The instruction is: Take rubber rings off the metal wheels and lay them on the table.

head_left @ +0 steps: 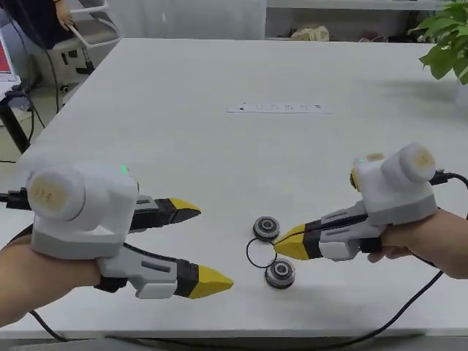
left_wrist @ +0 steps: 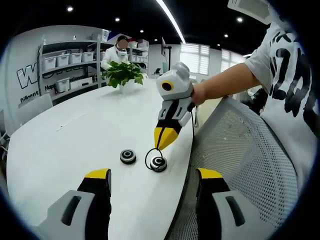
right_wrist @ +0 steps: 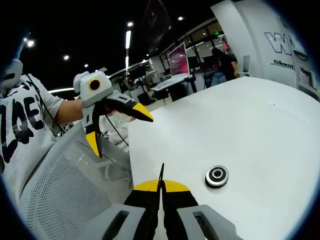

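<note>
Left tool [head_left: 213,246] wide apart; right tool [head_left: 278,248] clamped on thin black rubber ring [head_left: 248,254] beside two metal wheels [head_left: 266,227].

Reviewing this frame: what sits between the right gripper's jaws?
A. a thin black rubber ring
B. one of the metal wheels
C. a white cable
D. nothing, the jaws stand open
A: the right gripper has its jaws shut on the rubber ring, whose loop shows at its tips between the far wheel and the near wheel.
</note>
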`<state>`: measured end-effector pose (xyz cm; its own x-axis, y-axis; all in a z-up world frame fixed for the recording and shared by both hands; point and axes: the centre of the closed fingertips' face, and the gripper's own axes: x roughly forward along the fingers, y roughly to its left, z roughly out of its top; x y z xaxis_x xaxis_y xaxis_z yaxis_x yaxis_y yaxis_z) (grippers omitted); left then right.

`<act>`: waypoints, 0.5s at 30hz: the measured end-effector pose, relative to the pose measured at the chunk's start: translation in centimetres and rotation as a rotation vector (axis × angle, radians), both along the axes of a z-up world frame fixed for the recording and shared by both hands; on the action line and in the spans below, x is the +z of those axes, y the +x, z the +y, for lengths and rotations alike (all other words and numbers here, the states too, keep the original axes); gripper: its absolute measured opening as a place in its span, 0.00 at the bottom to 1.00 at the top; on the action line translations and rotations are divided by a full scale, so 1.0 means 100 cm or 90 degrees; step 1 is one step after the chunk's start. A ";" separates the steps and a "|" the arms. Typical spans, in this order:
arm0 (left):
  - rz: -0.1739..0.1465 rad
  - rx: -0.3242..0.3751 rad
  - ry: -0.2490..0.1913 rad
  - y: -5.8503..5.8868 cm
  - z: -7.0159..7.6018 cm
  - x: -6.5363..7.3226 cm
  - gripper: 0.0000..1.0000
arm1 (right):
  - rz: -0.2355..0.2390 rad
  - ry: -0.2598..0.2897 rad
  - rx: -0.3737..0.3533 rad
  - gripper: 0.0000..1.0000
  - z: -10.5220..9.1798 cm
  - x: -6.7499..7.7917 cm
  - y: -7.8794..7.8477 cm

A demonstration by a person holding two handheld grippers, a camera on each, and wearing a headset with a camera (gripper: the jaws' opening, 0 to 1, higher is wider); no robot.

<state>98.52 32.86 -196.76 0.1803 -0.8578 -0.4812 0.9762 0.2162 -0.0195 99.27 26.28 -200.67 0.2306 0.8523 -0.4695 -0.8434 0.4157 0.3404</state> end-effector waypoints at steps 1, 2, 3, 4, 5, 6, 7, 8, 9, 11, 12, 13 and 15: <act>-0.001 0.002 0.000 0.000 0.001 0.000 0.68 | -0.001 0.001 0.000 0.00 0.001 0.000 0.001; -0.001 0.003 0.000 0.000 0.002 0.000 0.68 | -0.001 0.001 0.000 0.00 0.002 0.000 0.002; -0.001 0.006 -0.001 0.001 0.004 -0.001 0.68 | -0.001 0.001 0.001 0.00 0.005 0.000 0.003; -0.001 0.008 -0.001 0.001 0.005 -0.001 0.68 | -0.002 0.001 0.003 0.00 0.007 0.000 0.004; -0.001 0.012 -0.002 0.002 0.007 -0.001 0.68 | -0.002 0.001 0.005 0.00 0.009 0.000 0.004; -0.001 0.014 -0.002 0.002 0.008 -0.001 0.68 | -0.002 0.000 0.007 0.00 0.010 0.000 0.004; -0.001 0.017 -0.002 0.002 0.010 -0.001 0.68 | -0.002 0.000 0.009 0.00 0.013 0.000 0.005; -0.001 0.019 -0.002 0.002 0.011 -0.001 0.69 | -0.002 0.000 0.010 0.00 0.014 0.000 0.005; 0.000 0.020 -0.003 0.002 0.012 -0.001 0.69 | -0.002 -0.001 0.011 0.00 0.015 -0.001 0.006; 0.001 0.024 -0.003 0.002 0.014 -0.002 0.69 | -0.002 -0.002 0.012 0.00 0.018 -0.003 0.007; 0.001 0.026 -0.003 0.003 0.015 -0.002 0.69 | -0.001 -0.003 0.012 0.00 0.020 -0.004 0.008; 0.001 0.028 -0.003 0.003 0.016 -0.002 0.69 | -0.001 -0.004 0.012 0.00 0.021 -0.005 0.009; 0.001 0.031 -0.002 0.003 0.018 -0.003 0.70 | 0.000 -0.005 0.012 0.00 0.024 -0.008 0.010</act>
<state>98.85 34.62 -197.04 0.2213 -0.8497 -0.4787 0.9645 0.2633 -0.0214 100.24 28.69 -201.43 0.2137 0.8531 -0.4760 -0.8513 0.4017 0.3376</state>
